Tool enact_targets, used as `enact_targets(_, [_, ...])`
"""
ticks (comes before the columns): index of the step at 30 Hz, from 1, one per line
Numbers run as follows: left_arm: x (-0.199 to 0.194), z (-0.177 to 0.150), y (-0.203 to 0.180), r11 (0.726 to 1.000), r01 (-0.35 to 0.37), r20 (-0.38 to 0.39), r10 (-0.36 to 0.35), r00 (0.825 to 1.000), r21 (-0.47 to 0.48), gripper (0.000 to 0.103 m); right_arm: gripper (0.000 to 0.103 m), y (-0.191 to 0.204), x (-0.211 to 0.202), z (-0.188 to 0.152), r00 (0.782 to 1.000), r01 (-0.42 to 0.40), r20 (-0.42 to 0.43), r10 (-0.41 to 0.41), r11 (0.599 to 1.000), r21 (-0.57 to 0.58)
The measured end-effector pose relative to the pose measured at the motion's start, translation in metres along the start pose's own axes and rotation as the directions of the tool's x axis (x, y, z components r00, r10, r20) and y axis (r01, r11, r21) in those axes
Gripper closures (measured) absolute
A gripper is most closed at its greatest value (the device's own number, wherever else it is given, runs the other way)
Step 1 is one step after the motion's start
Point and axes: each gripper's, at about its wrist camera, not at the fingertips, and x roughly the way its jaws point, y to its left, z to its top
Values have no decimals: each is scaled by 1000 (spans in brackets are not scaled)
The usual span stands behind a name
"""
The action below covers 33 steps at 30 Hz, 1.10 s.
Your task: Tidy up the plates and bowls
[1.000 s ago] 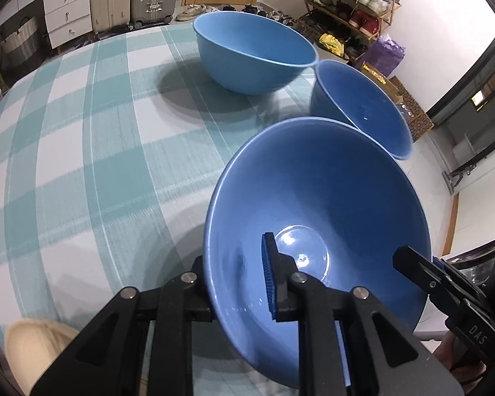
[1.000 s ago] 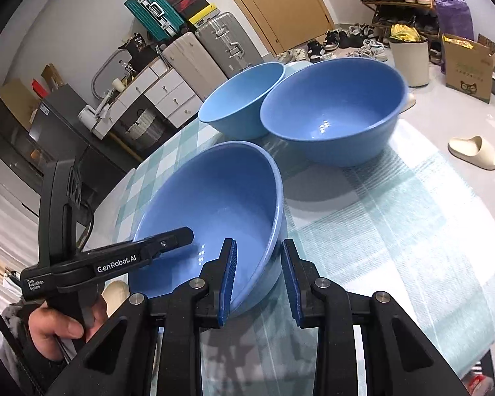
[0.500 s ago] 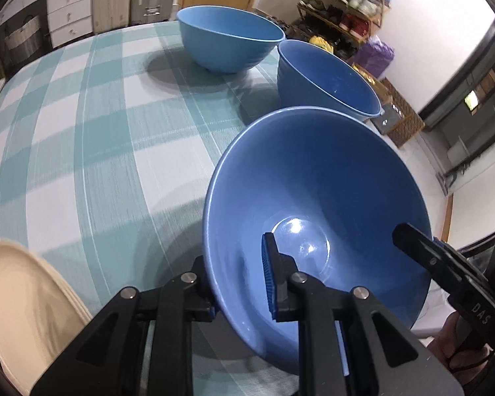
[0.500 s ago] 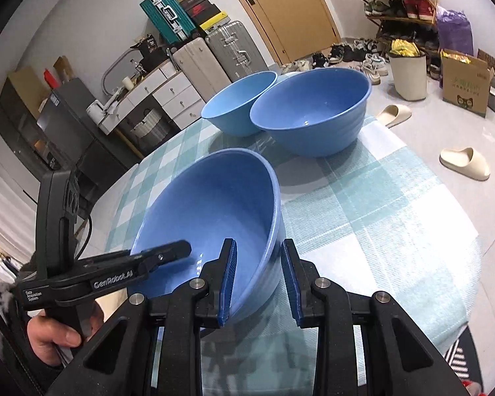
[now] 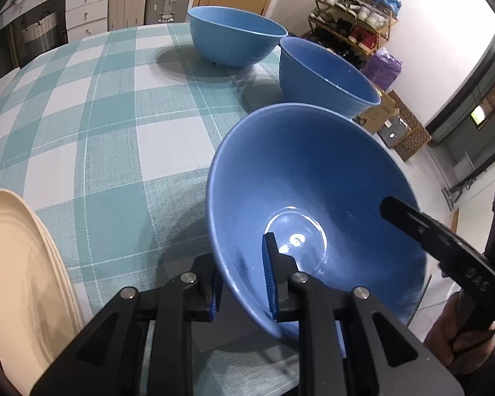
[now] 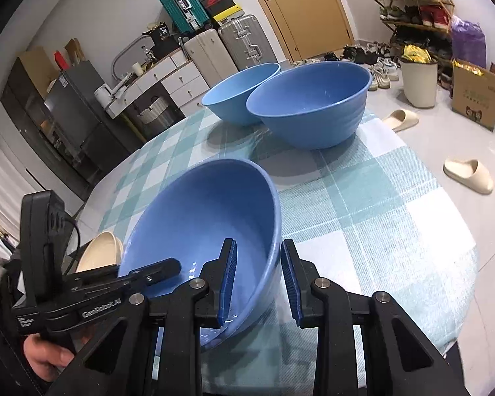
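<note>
A tilted blue bowl (image 5: 313, 198) hangs just above the checked tablecloth (image 5: 99, 115), gripped on opposite rims. My left gripper (image 5: 241, 283) is shut on its near-left rim, one pad inside and one outside. In the right wrist view the same blue bowl (image 6: 198, 217) has its right rim between the pads of my right gripper (image 6: 259, 280), which is shut on it. Two more blue bowls (image 5: 234, 36) (image 5: 326, 79) stand side by side at the far edge. Stacked cream plates (image 5: 16, 264) lie at the near left, beside the held bowl.
The round table's right edge (image 6: 445, 231) drops to a floor with slippers (image 6: 468, 175), a bin and a cardboard box. Suitcases, drawers and a shoe rack stand beyond the table. A hand (image 6: 46, 356) holds the left gripper's handle.
Both grippers have carried the held bowl back toward the near edge. The two far bowls have receded, and the cream plates have come further into the left wrist view.
</note>
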Motion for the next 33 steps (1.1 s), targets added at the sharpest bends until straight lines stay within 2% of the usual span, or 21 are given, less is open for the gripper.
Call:
enact_targets(4, [1,-1,-4,1000,-14,6,14,1000,21,81,74,-4,6,5,1000,-10,-20,10,1000,1])
enact_targets(8, [-1,0,0,1000,0,12,0,1000,-3,81,74,-3,7,7,1000,-12,-21,12,1000,-27])
enact_targets(12, [-5,0,3,1000,-11,36,12,999,-23,81,74,-4,7,8,999,33,-4,-33,999,-37])
enact_targets(17, [-17,0,7,999,-21,77,24,997,-39,76,74,-8,2,10,999,42,29,-41,999,-17])
enact_targets(19, [-24,2,11,998,-28,101,33,994,-49,70,74,-7,-3,12,997,51,53,-49,998,-30])
enact_targets(21, [-34,2,13,997,-36,136,44,990,-63,57,73,-6,-8,12,995,61,82,-58,998,-34])
enact_targets(27, [-68,3,20,995,-64,220,79,972,-74,55,72,4,-44,14,971,14,238,-1,998,-54])
enact_targets(29, [-82,2,26,993,-64,244,86,966,-97,54,64,12,-57,18,967,-10,254,27,997,-70])
enact_targets(32, [-103,0,32,991,-76,279,104,955,-107,50,63,22,-77,24,956,-71,278,94,993,-91])
enact_targets(33, [-107,-1,33,990,-83,284,112,952,-112,49,60,27,-85,27,951,-94,284,120,990,-101])
